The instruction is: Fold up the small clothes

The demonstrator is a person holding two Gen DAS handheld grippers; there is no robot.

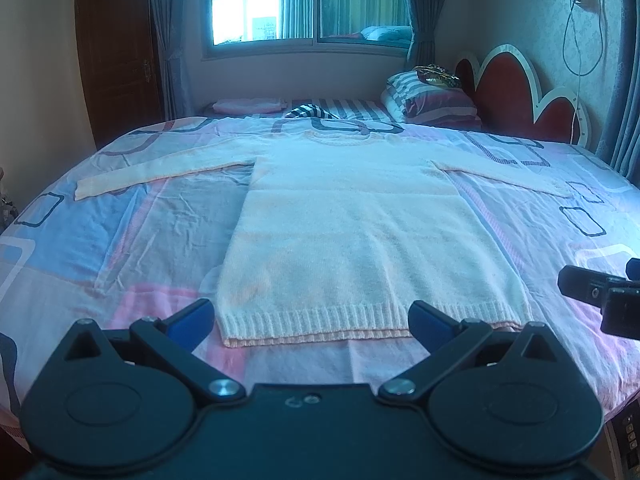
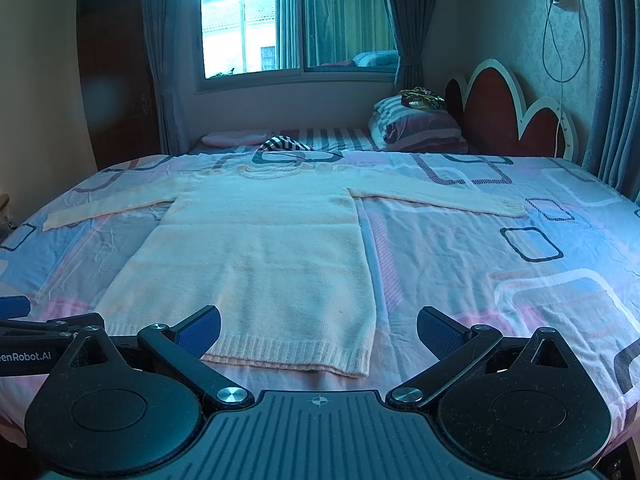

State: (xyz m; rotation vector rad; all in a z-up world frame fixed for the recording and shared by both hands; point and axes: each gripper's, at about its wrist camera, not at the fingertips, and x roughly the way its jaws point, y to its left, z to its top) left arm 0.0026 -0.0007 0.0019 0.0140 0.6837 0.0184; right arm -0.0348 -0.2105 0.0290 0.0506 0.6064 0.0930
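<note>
A pale cream knitted sweater [image 1: 352,232] lies flat on the bed, both sleeves spread out sideways, ribbed hem nearest me and collar far. In the right wrist view the same sweater [image 2: 256,256] sits left of centre. My left gripper [image 1: 312,322] is open, its blue-padded fingers held just short of the hem and spanning most of its width. My right gripper [image 2: 318,330] is open too, over the hem's right corner, nothing between its fingers. The right gripper's body [image 1: 600,296] shows at the right edge of the left wrist view; the left gripper's body [image 2: 28,340] shows at the left edge of the right wrist view.
The bed is covered by a pink, blue and white patterned sheet [image 1: 120,240]. Striped pillows [image 1: 432,100] and a red scalloped headboard [image 1: 516,88] stand at the far right. A window [image 1: 304,0] with curtains is behind; a dark wooden door [image 1: 116,56] at the left.
</note>
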